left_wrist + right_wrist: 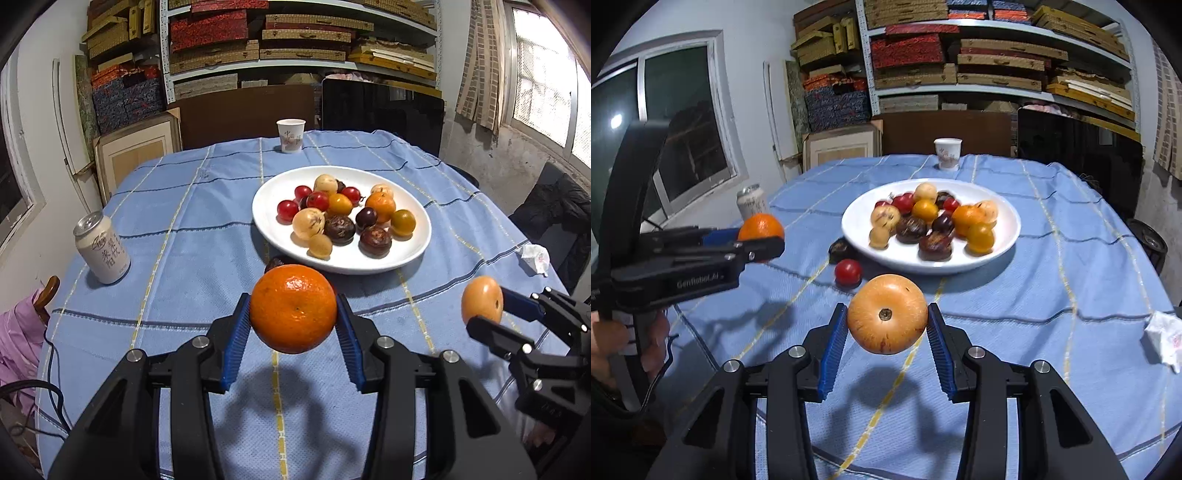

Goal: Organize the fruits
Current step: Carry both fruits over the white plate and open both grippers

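Two fruits held above a blue checked tablecloth (pixel 184 229) in a storeroom lined with shelves of flat boxes (pixel 997 55)

A dimpled orange (pixel 293 308) is clenched in the left tool (pixel 293 328), and a smooth yellow-orange fruit (pixel 887 314) in the right tool (pixel 887 332), both short of the white oval plate (pixel 417 236) of mixed fruit on the table; a red tomato (pixel 848 271) on the cloth is seen only from the right wrist view

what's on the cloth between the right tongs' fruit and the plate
A small red fruit and a dark fruit sit on the cloth before the plate, seen in the right wrist view.
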Tool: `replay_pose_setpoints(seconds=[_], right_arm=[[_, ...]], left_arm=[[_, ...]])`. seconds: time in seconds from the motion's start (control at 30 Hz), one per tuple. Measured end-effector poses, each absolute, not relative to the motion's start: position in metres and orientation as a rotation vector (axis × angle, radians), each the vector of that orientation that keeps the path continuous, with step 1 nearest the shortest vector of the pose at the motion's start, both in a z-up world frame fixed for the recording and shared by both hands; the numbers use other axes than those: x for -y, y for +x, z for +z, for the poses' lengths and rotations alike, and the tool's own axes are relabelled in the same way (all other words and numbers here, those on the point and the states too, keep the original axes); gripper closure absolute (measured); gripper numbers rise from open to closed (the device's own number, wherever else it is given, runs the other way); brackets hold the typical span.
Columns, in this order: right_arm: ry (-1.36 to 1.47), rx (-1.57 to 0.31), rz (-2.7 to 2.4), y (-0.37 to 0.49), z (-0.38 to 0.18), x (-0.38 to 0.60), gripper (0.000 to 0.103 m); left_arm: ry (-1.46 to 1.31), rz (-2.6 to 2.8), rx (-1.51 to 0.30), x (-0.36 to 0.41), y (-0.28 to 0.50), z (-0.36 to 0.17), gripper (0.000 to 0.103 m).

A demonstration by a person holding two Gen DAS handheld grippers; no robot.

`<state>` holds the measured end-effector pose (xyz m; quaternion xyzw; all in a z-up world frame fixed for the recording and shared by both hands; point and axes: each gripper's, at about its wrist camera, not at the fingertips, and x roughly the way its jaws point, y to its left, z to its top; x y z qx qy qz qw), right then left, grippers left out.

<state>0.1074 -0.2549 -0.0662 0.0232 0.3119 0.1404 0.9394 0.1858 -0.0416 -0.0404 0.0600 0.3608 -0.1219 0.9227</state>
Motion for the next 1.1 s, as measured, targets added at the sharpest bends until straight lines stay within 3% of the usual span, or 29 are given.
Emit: replay_pose_setpoints(seconds=[0.37, 0.8, 0.83, 0.97, 1.1], right_arm=[[0.012, -0.637, 0.262, 0.199, -0.015, 0.289, 0.059], [-0.072, -0.747, 0.289, 0.328, -0.059, 0.264, 0.059], [-0.077, -0.750, 0.291, 0.332, -0.062, 0.262, 0.059], [-0.080, -0.710, 0.276, 0.328, -0.058, 0.265, 0.047], [-0.054, -0.688, 0.280, 0.308, -0.048, 0.276, 0.047]], left_arm=[[0.143, -0.292, -0.750, 0.087, 0.263, -0.005, 0.059], [0.095, -0.259, -0.900, 0.102, 0.372, -0.066, 0.059], [0.093, -0.258, -0.895, 0.100, 0.375, -0.068, 0.055], [0.090, -0.226, -0.827, 0.092, 0.373, -0.058, 0.027], [0.062, -0.237, -0.790, 0.080, 0.356, -0.039, 0.024]])
